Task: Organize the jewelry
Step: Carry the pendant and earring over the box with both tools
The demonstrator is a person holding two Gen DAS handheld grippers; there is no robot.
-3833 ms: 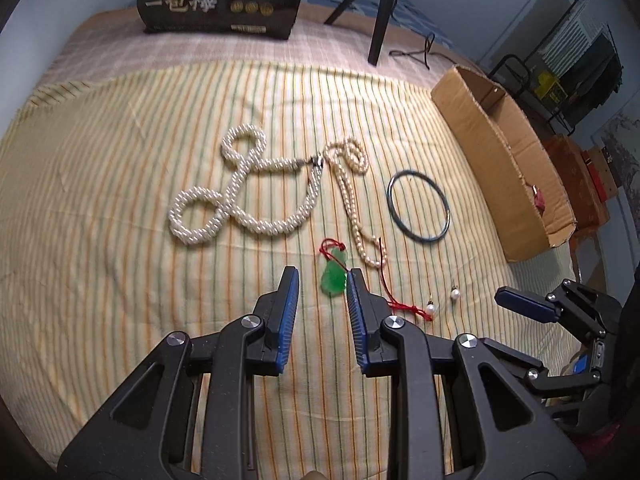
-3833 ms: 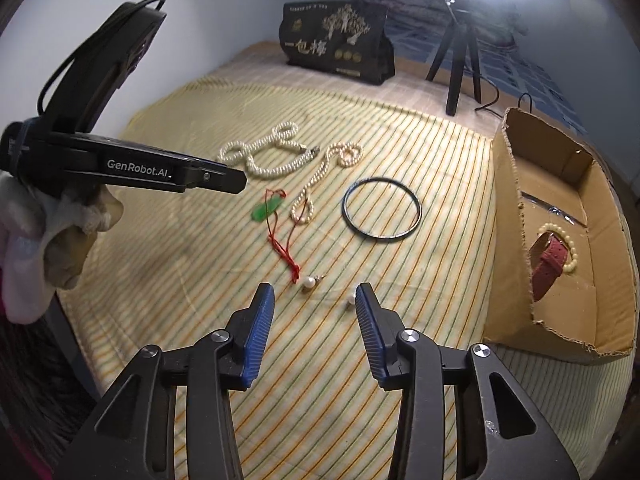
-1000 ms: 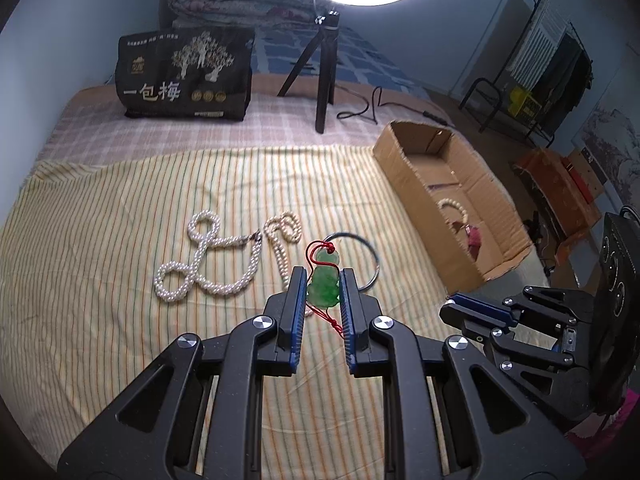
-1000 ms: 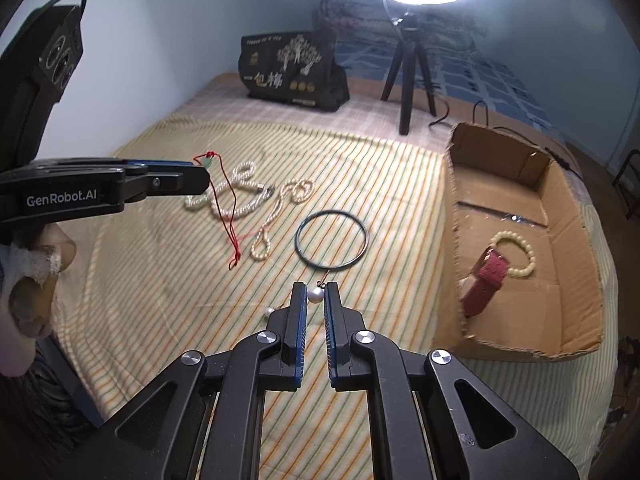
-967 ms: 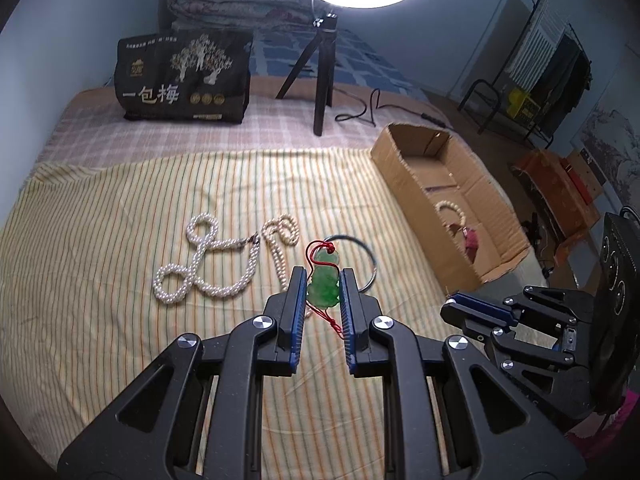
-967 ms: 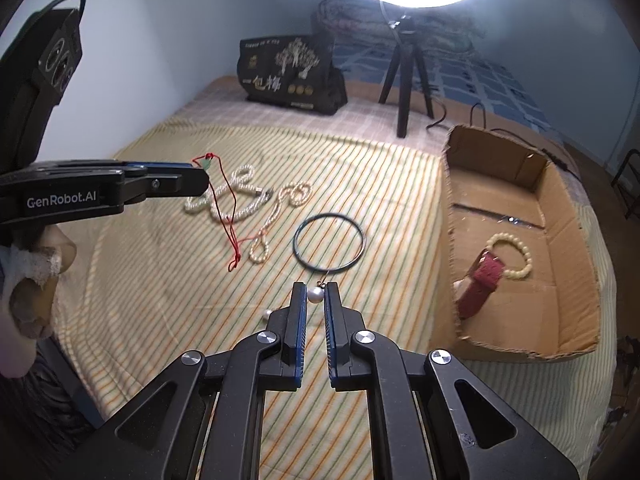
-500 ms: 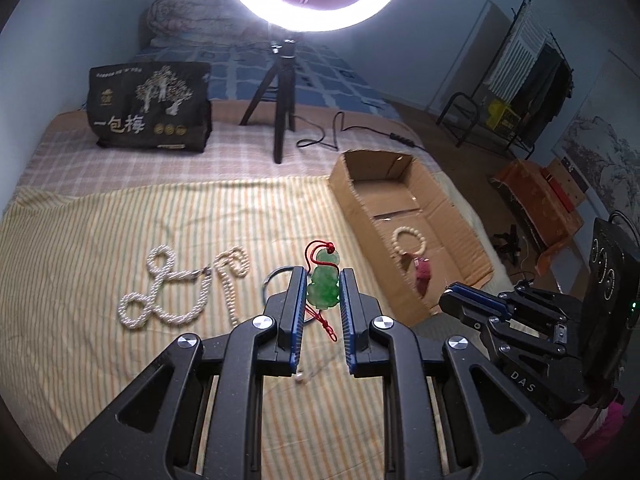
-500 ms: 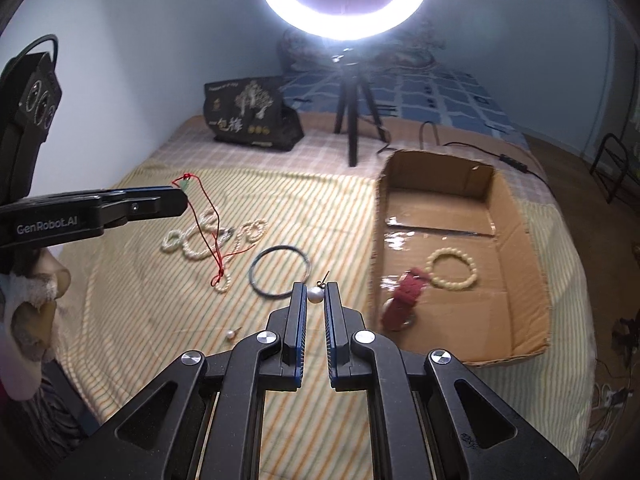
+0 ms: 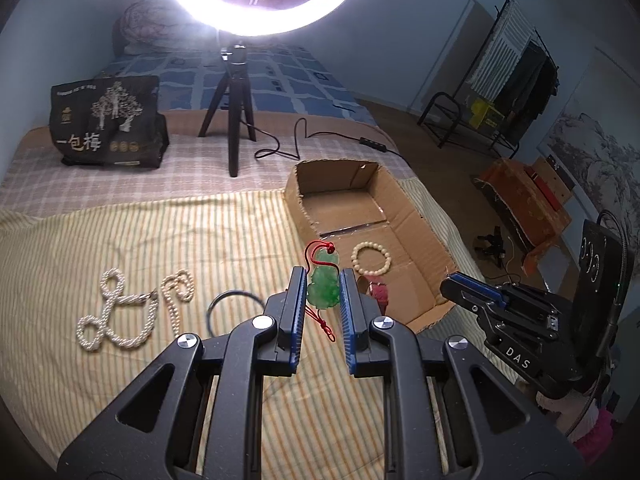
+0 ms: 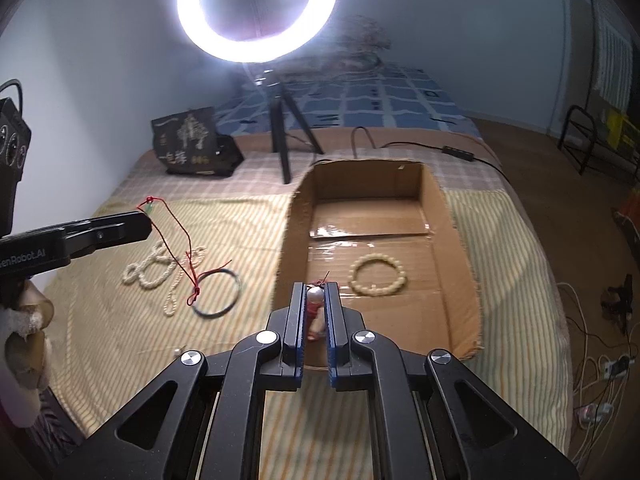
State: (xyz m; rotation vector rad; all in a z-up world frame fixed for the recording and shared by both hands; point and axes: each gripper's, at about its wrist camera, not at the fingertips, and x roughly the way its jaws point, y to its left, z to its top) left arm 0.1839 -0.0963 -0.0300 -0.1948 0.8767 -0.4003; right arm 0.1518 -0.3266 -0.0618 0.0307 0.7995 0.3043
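Note:
My left gripper (image 9: pixel 322 273) is shut on a green jade pendant (image 9: pixel 325 286), whose red cord (image 10: pixel 180 248) dangles below it. It hangs above the near left edge of the cardboard box (image 9: pixel 416 216). My right gripper (image 10: pixel 314 286) is shut on a pearl earring (image 10: pixel 314 293), held over the box's near wall. A cream bead bracelet (image 10: pixel 378 275) and a red strap (image 9: pixel 379 293) lie inside the box. On the striped cloth lie a twisted pearl rope (image 9: pixel 112 316), a thin pearl strand (image 9: pixel 176 292), a dark bangle (image 10: pixel 216 292) and a second pearl earring (image 10: pixel 176 352).
A ring light on a tripod (image 9: pixel 236 120) and a black bag (image 9: pixel 108 128) stand at the back of the bed, with a cable (image 9: pixel 280 148) running behind the box. To the right the bed drops off to the floor, where a clothes rack (image 9: pixel 516 80) stands.
Both grippers, open over the cloth in the oldest frames, have closed on the pendant and the earring. They have since risen and carried them right, towards the box.

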